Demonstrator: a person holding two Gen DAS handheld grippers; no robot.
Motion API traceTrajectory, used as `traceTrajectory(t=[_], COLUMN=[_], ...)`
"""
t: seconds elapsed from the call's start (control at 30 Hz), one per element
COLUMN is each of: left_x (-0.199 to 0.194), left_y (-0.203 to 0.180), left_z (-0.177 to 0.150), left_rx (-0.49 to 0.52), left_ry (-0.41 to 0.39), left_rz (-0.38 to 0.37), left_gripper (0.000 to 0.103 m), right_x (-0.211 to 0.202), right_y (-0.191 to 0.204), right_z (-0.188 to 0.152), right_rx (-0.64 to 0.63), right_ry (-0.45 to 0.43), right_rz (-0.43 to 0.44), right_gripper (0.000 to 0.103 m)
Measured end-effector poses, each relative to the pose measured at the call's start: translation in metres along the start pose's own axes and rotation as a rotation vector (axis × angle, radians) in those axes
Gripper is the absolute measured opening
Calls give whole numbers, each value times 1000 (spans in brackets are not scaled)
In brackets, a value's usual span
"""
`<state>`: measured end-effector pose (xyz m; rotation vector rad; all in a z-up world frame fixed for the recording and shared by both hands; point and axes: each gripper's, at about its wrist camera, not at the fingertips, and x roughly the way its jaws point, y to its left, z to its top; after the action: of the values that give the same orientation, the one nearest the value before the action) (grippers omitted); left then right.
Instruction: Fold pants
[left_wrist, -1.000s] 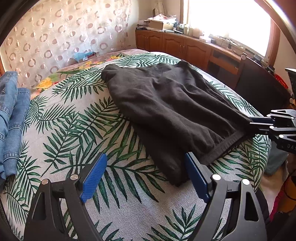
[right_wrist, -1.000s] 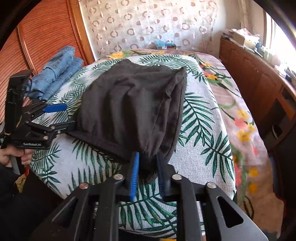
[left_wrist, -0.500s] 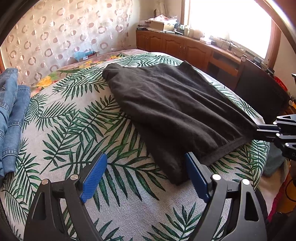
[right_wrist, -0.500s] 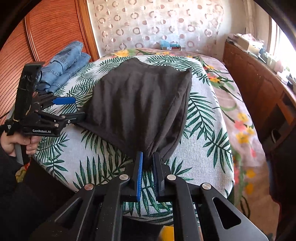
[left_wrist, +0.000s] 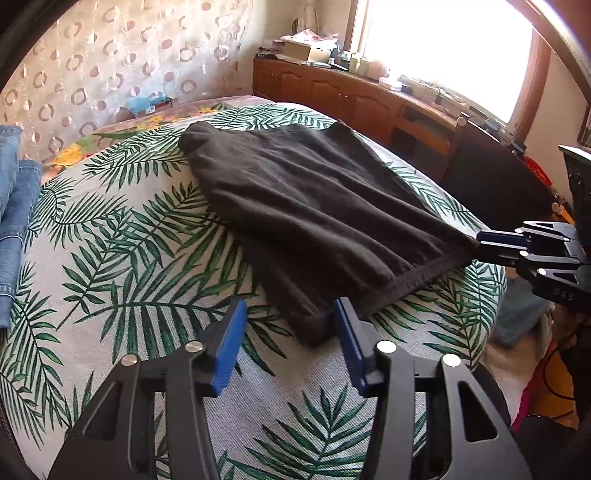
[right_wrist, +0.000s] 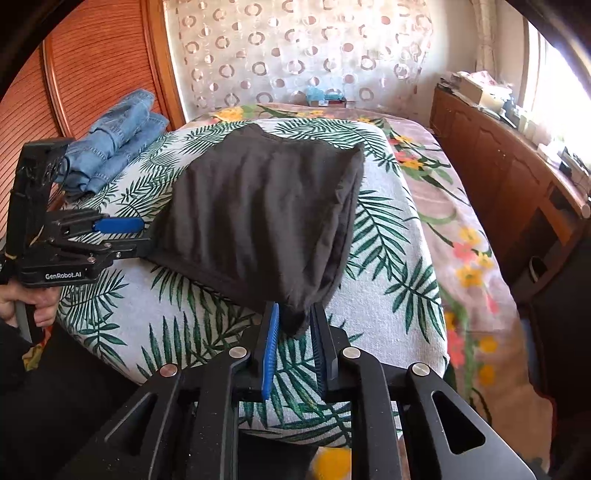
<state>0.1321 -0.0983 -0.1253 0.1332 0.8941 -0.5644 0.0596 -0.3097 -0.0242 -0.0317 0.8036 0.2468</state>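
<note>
Black pants (left_wrist: 314, 206) lie folded on the palm-leaf sheet of the bed (left_wrist: 122, 266). My left gripper (left_wrist: 290, 328) is part open, its blue fingers either side of the near left corner of the pants. My right gripper (right_wrist: 293, 325) is shut on the other near corner of the pants (right_wrist: 266, 214), which is lifted slightly. Each gripper shows in the other's view: the right one (left_wrist: 480, 243) at the pants' edge, the left one (right_wrist: 144, 236) at the left corner.
Folded blue jeans (right_wrist: 114, 144) lie at the far left of the bed. A wooden cabinet (left_wrist: 369, 99) with clutter runs under the window on the right. A patterned curtain (right_wrist: 295, 48) hangs behind the bed. A wooden wardrobe (right_wrist: 81, 74) stands at left.
My left gripper has narrowed around the pants corner. The right gripper stays shut on its corner and has pulled the cloth tauter.
</note>
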Motion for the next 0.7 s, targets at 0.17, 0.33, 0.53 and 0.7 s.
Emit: traceTrajectory(t=[0.17,0.33,0.53,0.7], left_x=[-2,0,-4,-14], left_y=[-6,-9,-11,-17], left_z=[-6,-4,-5,-10], left_rx=[4,12,13,35], left_ry=[4,6,-2,0], left_rz=[-17,-45,-48,-42], left_gripper=[39,28,14,10], right_x=[4,14,20,20], right_y=[-4,-6,-10,-7], right_z=[0,1,0,0], right_rx=[22,46,73,50], right_ry=[-4,-2,5,7], right_rz=[4,13,31,20], right_gripper=[26,29,31,32])
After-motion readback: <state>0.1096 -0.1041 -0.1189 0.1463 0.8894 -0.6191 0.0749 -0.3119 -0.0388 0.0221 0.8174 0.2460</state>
